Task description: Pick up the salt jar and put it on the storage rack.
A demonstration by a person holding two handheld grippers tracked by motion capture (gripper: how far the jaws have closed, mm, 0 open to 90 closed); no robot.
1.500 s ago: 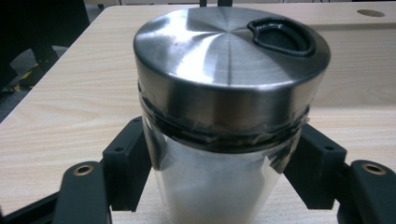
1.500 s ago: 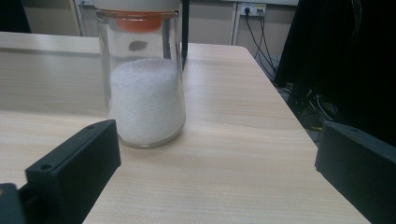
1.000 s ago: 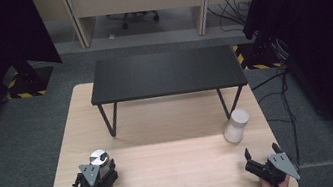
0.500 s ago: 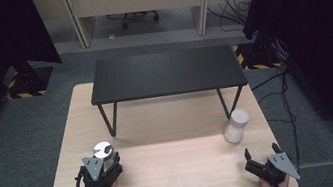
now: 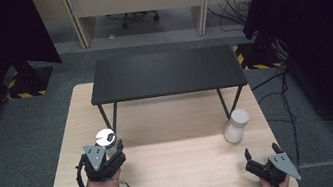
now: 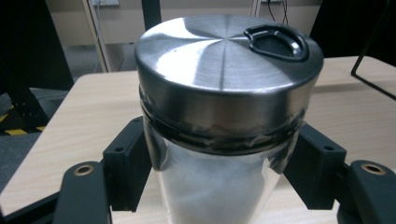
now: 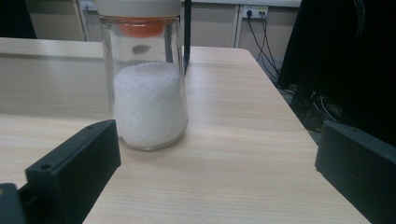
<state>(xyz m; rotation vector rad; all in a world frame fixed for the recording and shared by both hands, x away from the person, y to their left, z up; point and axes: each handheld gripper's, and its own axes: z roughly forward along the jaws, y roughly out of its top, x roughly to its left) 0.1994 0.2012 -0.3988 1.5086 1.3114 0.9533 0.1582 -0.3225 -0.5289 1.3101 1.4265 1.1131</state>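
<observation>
A glass jar (image 6: pixel 219 140) with a brushed steel lid (image 5: pixel 105 135) and white powder inside is held upright, lifted off the wooden table (image 5: pixel 177 173) at the front left. My left gripper (image 5: pixel 107 152) is shut on its glass body, one black jaw pressing each side just below the lid. A second glass jar (image 7: pixel 148 93) of white granules with a pale lid stands on the table at the right (image 5: pixel 236 125). My right gripper (image 5: pixel 262 153) rests near the front right edge, open, with nothing between its jaws, a short way in front of that jar.
A low black table (image 5: pixel 167 72) on thin metal legs stands on the far half of the wooden table. Grey carpet surrounds it, with cables (image 5: pixel 284 100) on the floor at the right and dark curtains on both sides.
My left gripper has risen and drifted slightly forward and to the right with the steel-lidded jar in it. The right gripper and the other jar have stayed put.
</observation>
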